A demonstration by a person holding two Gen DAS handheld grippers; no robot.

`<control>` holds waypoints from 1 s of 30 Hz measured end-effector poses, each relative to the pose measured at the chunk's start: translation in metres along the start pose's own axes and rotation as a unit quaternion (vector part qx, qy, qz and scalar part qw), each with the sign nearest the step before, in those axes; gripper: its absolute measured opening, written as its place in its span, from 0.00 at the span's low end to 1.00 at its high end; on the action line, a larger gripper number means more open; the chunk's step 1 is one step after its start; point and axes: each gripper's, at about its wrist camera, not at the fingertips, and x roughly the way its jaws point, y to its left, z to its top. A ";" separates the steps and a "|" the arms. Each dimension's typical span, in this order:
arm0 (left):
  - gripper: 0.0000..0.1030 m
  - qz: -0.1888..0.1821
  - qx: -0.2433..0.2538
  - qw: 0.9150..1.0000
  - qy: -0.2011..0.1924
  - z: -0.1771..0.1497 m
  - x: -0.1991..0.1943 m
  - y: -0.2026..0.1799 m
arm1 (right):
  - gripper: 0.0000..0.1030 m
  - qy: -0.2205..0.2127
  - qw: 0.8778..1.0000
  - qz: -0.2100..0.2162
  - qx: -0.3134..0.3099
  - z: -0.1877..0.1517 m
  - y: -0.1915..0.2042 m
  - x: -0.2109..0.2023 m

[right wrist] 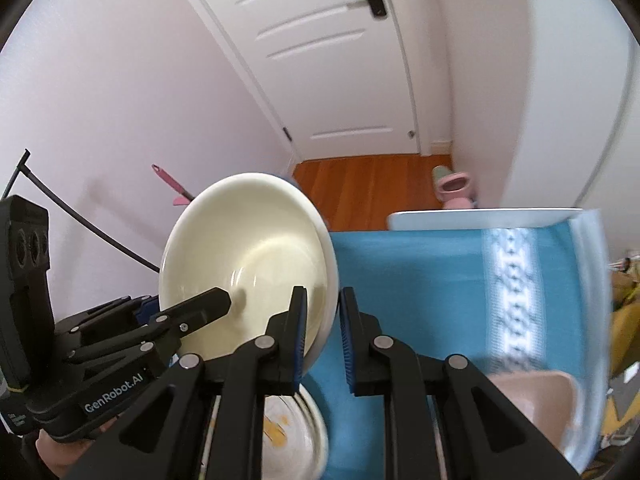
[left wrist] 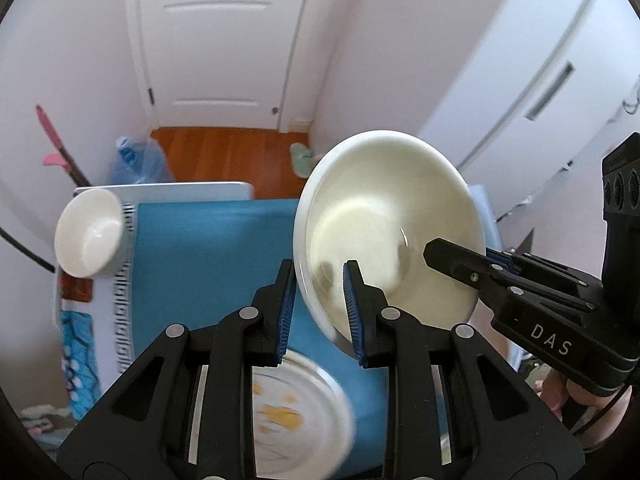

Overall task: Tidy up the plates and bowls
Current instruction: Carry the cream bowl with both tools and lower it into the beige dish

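Both grippers clamp one large cream bowl [left wrist: 384, 224]: left gripper [left wrist: 319, 280] pinches its near-left rim, right gripper [right wrist: 323, 308] its opposite rim, holding it tilted above the blue cloth [left wrist: 216, 248]. Below lies a stained plate [left wrist: 296, 412]; a small white bowl [left wrist: 88, 232] sits far left.

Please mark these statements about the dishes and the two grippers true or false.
1. The left gripper and the right gripper each pinch the rim of the cream bowl. True.
2. The cream bowl is full of soup. False: it is empty.
3. The cloth on the table is red. False: it is blue.
4. A plate with yellow marks lies on the cloth below the held bowl. True.
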 end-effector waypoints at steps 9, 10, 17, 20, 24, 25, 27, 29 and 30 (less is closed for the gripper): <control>0.21 -0.033 0.027 0.999 0.015 -0.041 0.013 -0.098 | 0.15 -0.014 0.999 -0.034 0.020 -0.043 -0.071 -0.066; 0.21 -0.034 0.029 0.999 0.019 -0.045 0.015 -0.106 | 0.15 -0.011 0.999 -0.036 0.024 -0.048 -0.079 -0.069; 0.21 -0.034 0.043 0.996 0.071 -0.080 0.057 -0.143 | 0.15 0.023 0.997 -0.050 0.050 -0.090 -0.126 -0.063; 0.21 -0.025 0.050 0.994 0.098 -0.095 0.078 -0.149 | 0.15 0.042 0.996 -0.053 0.059 -0.102 -0.142 -0.050; 0.21 -0.015 0.047 0.990 0.135 -0.111 0.102 -0.150 | 0.15 0.065 0.994 -0.051 0.066 -0.117 -0.159 -0.034; 0.21 -0.012 0.049 0.989 0.140 -0.114 0.106 -0.152 | 0.15 0.070 0.994 -0.049 0.070 -0.121 -0.162 -0.030; 0.21 -0.005 0.055 0.988 0.146 -0.119 0.112 -0.154 | 0.15 0.077 0.993 -0.047 0.076 -0.127 -0.167 -0.025; 0.21 0.002 0.063 0.987 0.150 -0.121 0.117 -0.154 | 0.15 0.082 0.992 -0.048 0.078 -0.130 -0.170 -0.022; 0.21 0.006 0.068 0.986 0.153 -0.121 0.120 -0.154 | 0.15 0.083 0.992 -0.049 0.077 -0.131 -0.170 -0.022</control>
